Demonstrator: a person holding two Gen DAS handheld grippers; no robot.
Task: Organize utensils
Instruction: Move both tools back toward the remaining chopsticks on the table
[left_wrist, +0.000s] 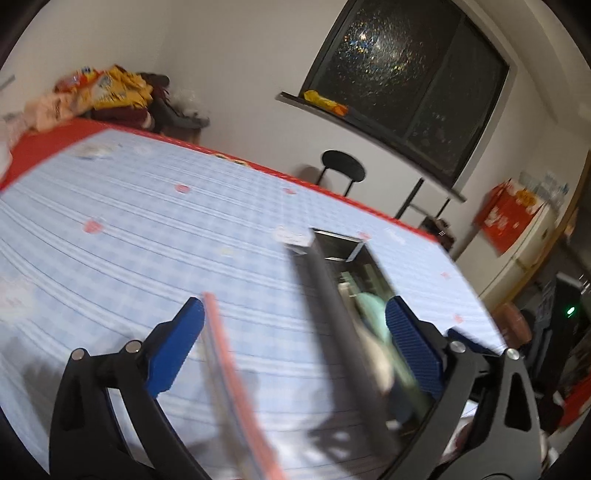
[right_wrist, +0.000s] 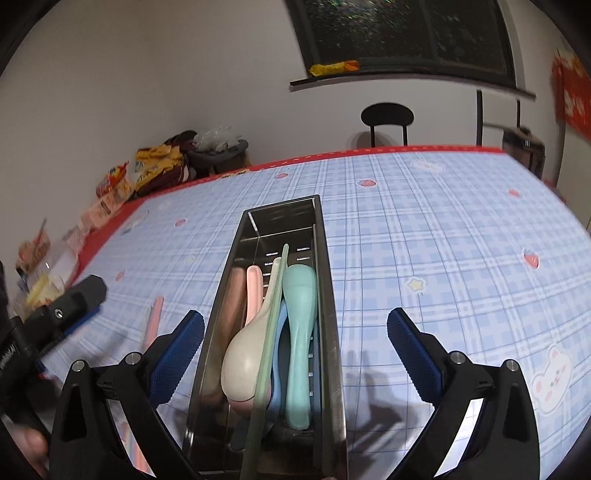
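Both the right tongs (right_wrist: 295, 332) and left tongs (left_wrist: 295, 321) stand released, grasping nothing. The long stainless-steel utensil tray (right_wrist: 328, 295) on the checked blue surface (right_wrist: 443, 240) holds pastel plastic spoons (right_wrist: 301, 332). One pink chopstick (right_wrist: 153, 321) lies just left of it; pinch it mid-length, then lower it in parallel.

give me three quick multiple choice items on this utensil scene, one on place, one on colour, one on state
1. Where is the teal spoon?
A. inside the metal tray
B. on the tablecloth
C. on the black chair

2. What colour are the right gripper pads?
A. red
B. blue
C. white

3. How do the right gripper's jaws stand?
A. shut on a spoon
B. shut, empty
C. wide open astride the tray

Answers: 1 A, it lies between the tray walls; 2 B, both pads show blue; 3 C, the pads are apart, touching nothing.
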